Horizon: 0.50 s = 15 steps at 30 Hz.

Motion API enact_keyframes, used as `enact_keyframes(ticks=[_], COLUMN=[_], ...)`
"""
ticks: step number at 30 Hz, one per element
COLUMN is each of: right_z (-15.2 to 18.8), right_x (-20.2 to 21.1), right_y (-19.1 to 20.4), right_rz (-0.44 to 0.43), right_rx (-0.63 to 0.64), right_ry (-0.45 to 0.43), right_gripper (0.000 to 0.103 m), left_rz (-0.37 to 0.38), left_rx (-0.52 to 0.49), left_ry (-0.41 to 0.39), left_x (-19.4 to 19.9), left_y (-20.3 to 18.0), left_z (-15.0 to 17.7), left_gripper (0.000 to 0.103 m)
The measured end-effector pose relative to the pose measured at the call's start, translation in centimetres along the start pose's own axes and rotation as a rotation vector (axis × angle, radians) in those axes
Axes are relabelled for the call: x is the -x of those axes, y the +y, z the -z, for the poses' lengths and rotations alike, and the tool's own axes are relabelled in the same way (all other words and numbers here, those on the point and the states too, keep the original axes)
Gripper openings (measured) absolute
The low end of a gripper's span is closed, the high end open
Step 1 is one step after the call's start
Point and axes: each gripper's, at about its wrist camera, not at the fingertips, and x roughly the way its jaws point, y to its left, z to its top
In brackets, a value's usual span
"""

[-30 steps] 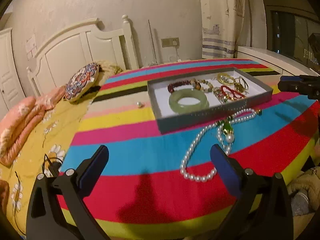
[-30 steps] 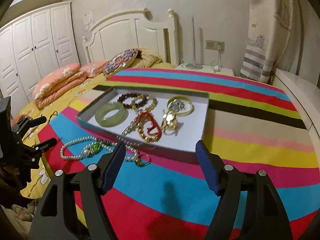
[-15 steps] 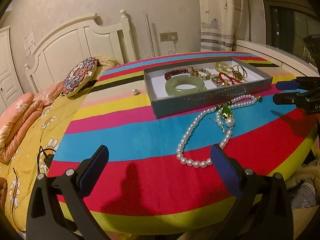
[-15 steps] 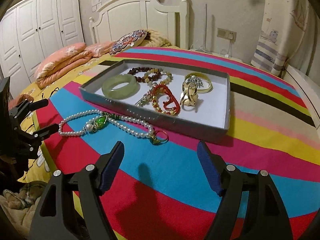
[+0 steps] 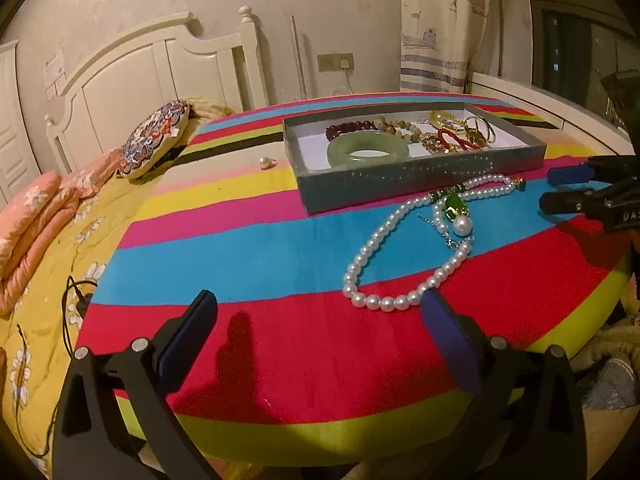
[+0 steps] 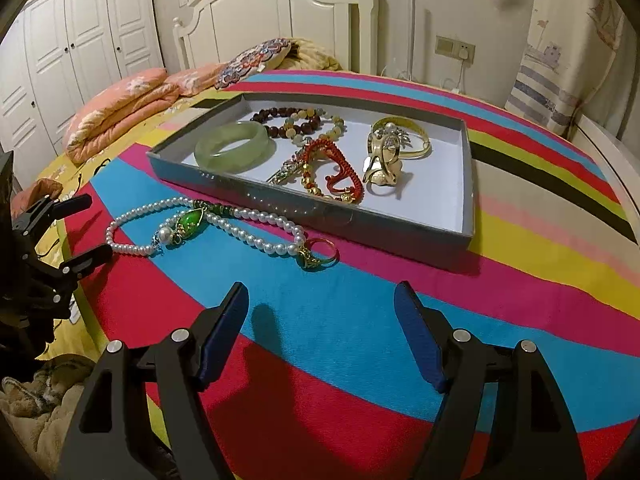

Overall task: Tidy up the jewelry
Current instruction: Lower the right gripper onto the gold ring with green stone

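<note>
One striped tabletop (image 6: 360,320) is seen, with one grey tray (image 6: 466,216) at 12 o'clock. One pearl necklace (image 6: 256,236) and one gold ring (image 6: 322,254) are laid at 10 o'clock. Left tool (image 5: 318,318) and right tool (image 6: 320,308) are both spread wide, nothing gripped.

A cream headboard (image 6: 280,12) stands against the pale wall at 12 o'clock, white wardrobe doors (image 6: 72,48) at 10, a striped curtain (image 6: 568,60) at 2; warm, dim lamplight fills the bedroom.
</note>
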Motion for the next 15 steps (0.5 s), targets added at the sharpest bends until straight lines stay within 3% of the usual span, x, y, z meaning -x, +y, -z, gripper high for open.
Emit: enact_keyframes(ticks=[8,15], right_z=[-1.4,-2.6], right_x=[-1.4,-2.0], right_y=[0.7,0.8], right_rz=[0.006,-0.021], right_rx=[0.02,0.055], right_ry=[0.057,0.101], right_gripper=[0.072,0.064], left_rz=[0.024,0.038], left_rx=[0.029,0.051], left_ry=[-0.002,0.0], left_x=[-0.1,-0.1], left_y=[0.3,0.7], left_z=[0.3,0.6], left_gripper=[0.101,0.101])
